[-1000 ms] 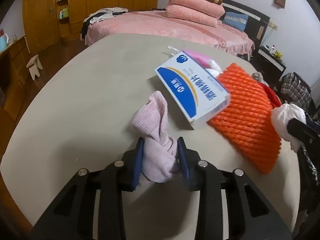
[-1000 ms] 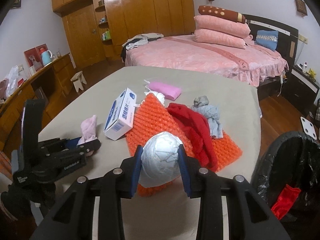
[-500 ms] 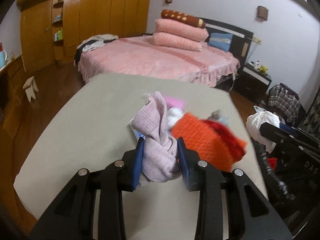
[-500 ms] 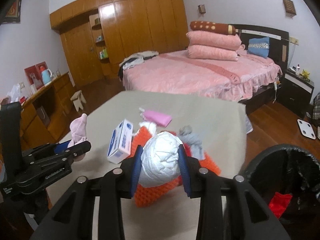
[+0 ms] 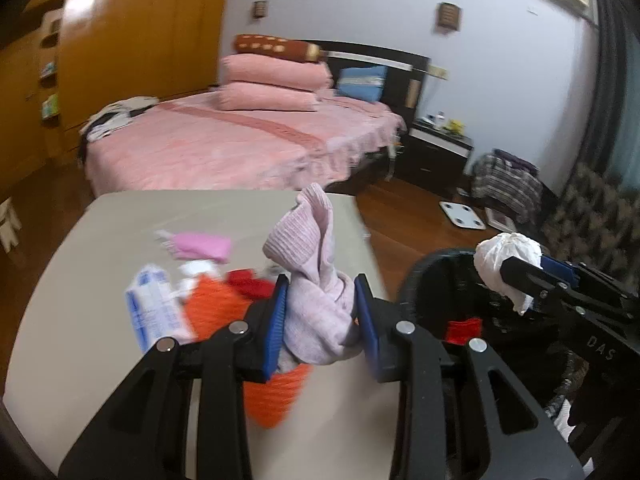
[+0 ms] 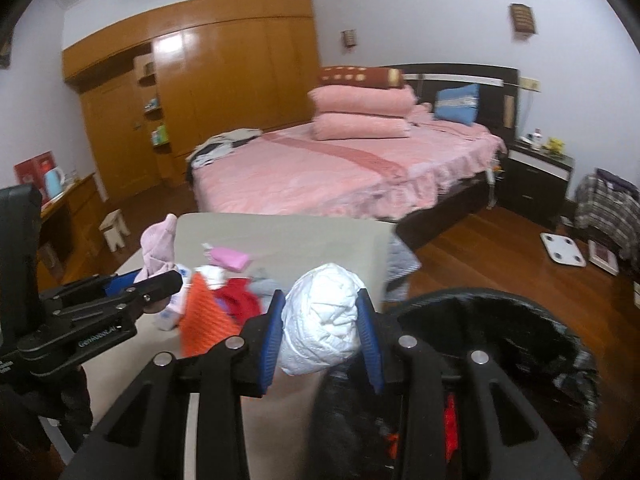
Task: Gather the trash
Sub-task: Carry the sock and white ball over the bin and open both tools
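My left gripper [image 5: 320, 316] is shut on a pale pink knitted sock [image 5: 312, 264] and holds it above the beige table [image 5: 100, 280]; the sock also shows in the right wrist view [image 6: 158, 248]. My right gripper [image 6: 322, 324] is shut on a crumpled white wad [image 6: 324, 316], held by the rim of the black-lined trash bin [image 6: 500, 312]. The wad also shows in the left wrist view [image 5: 504, 264], over the bin [image 5: 440, 280]. Something red [image 5: 464, 330] lies inside the bin.
On the table lie an orange foam net [image 5: 216, 308], a blue-and-white box [image 5: 154, 308], a pink packet [image 5: 202, 246], a red cloth [image 5: 250, 284] and a grey cloth [image 6: 262, 286]. A pink bed [image 6: 340, 172] stands beyond. A white scale [image 6: 562, 248] lies on the wooden floor.
Both grippers have risen and swung right toward the bin, still holding their loads. The white wad now hangs at the bin's rim. The table items look farther away.
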`<state>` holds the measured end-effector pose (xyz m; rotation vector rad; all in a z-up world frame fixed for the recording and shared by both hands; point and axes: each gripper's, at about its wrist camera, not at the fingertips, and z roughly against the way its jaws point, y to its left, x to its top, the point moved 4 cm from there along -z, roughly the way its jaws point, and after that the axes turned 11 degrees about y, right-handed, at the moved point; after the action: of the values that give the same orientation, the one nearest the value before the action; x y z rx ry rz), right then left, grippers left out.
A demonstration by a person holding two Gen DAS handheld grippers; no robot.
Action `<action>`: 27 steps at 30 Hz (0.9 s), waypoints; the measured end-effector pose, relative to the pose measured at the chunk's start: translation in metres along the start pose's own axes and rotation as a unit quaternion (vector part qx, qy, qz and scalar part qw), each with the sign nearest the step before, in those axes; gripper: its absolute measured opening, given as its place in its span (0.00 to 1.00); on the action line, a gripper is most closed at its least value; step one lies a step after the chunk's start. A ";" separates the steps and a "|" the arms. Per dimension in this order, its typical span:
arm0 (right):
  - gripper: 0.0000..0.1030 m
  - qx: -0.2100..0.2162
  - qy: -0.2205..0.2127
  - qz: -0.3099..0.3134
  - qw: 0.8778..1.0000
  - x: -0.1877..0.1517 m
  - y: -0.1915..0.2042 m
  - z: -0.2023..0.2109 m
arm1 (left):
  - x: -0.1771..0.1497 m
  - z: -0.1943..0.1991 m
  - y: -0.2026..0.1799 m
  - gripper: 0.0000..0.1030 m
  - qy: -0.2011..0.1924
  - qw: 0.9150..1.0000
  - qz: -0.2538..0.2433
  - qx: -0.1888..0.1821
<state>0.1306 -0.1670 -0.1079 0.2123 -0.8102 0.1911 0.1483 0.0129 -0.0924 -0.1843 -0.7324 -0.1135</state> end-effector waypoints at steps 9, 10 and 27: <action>0.35 -0.055 -0.003 -0.041 0.998 -0.013 -0.069 0.018 | 0.009 -0.029 -0.083 0.31 0.004 0.996 -0.065 -0.061; 0.35 -0.058 -0.003 -0.044 0.997 -0.015 -0.075 0.019 | 0.010 -0.031 -0.089 0.31 0.004 0.995 -0.070 -0.064; 0.67 -0.125 -0.016 -0.097 0.987 -0.037 -0.146 0.048 | 0.010 -0.067 -0.156 0.74 0.019 0.984 -0.106 -0.143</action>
<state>0.1087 -0.3234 -0.1195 0.0571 -0.8317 -0.0987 0.1730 -0.1536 -0.1148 -0.3774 -0.6943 -0.4258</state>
